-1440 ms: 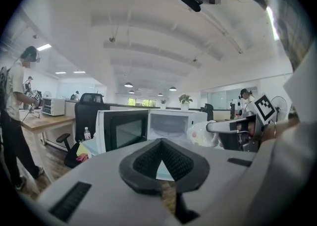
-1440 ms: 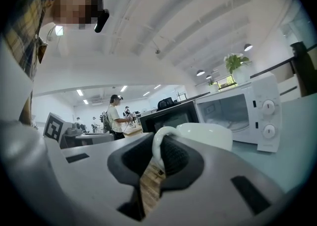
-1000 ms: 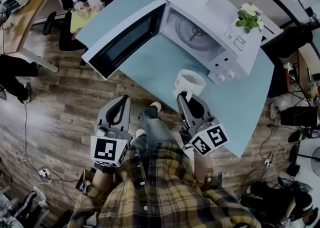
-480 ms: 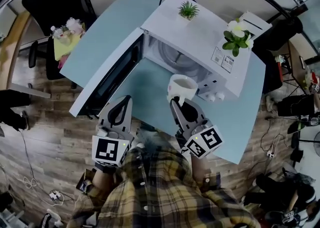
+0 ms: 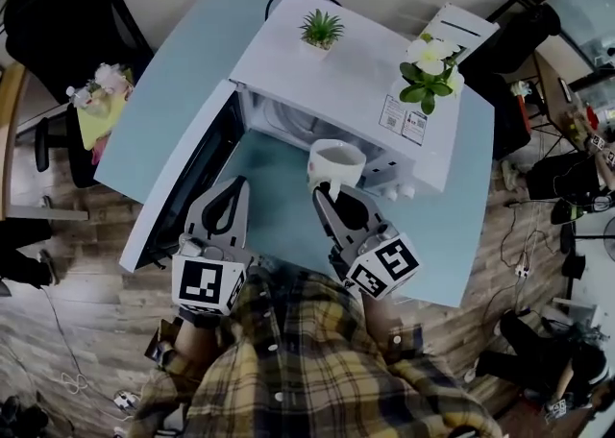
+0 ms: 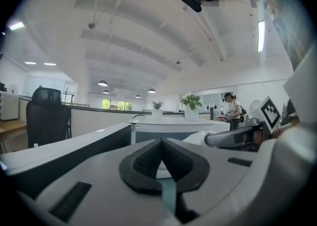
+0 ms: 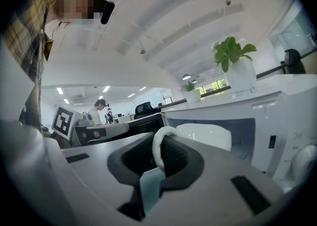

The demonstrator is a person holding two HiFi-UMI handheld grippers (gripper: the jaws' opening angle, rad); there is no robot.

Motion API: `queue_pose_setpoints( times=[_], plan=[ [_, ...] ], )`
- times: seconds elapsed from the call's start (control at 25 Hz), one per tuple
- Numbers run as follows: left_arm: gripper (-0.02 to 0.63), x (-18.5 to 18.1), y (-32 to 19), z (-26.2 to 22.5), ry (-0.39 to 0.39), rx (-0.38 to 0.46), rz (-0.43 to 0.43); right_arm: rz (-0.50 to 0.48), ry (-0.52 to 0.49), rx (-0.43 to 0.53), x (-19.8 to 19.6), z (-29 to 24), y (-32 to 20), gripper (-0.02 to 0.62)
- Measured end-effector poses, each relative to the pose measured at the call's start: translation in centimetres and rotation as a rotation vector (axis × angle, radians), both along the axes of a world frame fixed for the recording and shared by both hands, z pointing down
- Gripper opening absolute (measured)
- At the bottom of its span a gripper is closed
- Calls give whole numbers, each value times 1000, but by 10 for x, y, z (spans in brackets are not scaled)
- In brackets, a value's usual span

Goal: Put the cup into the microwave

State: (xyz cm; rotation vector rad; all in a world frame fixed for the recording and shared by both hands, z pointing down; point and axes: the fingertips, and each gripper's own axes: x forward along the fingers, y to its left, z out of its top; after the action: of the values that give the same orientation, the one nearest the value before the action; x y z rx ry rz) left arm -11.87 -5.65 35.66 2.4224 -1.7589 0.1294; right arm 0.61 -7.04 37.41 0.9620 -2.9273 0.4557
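Round white cup (image 5: 336, 161) has come nearer the boxy open microwave (image 5: 332, 81).

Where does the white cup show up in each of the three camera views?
Head view: cup at centre, before the open microwave, held by the right gripper.
Left gripper view: probably the pale rounded shape right of centre.
Right gripper view: centre, handle between the jaws.
Shared landmark: the leafy plant atop the microwave.

A spiky green potted plant (image 5: 321, 29) and a white-flowered leafy potted plant (image 5: 426, 58) stand apart; the pale blue table (image 5: 165, 108) stands on a brown wood-plank floor (image 5: 86, 316).
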Motion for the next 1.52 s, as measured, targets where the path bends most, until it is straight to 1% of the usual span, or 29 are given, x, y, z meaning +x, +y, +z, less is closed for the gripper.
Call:
queue_pose_setpoints(
  times=[0.32, 0.76, 1.08, 1.52],
  plan=[
    [-3, 10, -25, 2, 12, 6, 48, 31, 24, 1, 8, 4, -14, 44],
    [-3, 28, -45, 5, 15, 2, 109, 69, 41, -2, 23, 8, -18, 45],
    [-3, 34, -55, 10, 10, -11, 156, 73, 39, -10, 19, 12, -21, 46],
    [-3, 32, -62, 18, 12, -39, 182, 90, 47, -22, 14, 17, -28, 46]
  ],
)
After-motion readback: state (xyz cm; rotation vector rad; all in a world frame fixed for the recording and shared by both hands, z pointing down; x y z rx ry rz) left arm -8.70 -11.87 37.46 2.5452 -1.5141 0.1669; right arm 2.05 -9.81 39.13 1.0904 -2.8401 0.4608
